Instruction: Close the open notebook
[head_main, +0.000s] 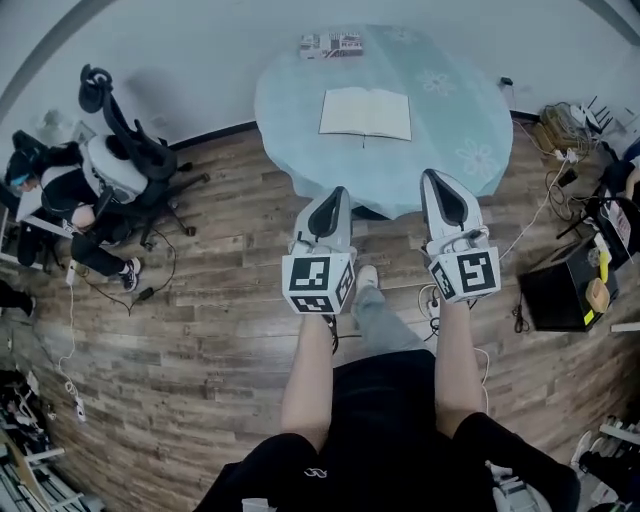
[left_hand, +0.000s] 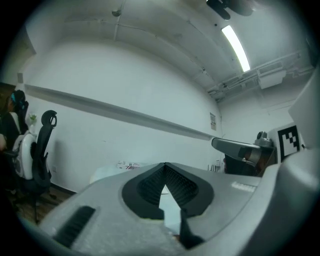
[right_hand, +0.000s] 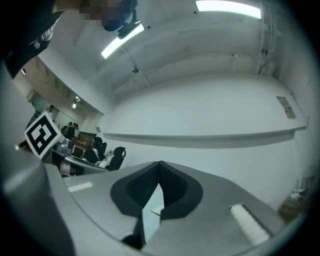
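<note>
Left claw (head_main: 338, 195) and right claw (head_main: 431, 180), both clenched and empty at mid-frame, are well short of the open notebook (head_main: 365, 112) at upper centre; best to come in low and hook one cover's edge.

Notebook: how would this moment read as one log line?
notebook: open, flat on table | left tool: shut, empty | right tool: shut, empty | closing: not yet begun

We see a black office chair (head_main: 125, 150) at ten o'clock, and perhaps a printed box (head_main: 331, 45) at twelve on the round table (head_main: 295, 110).
</note>
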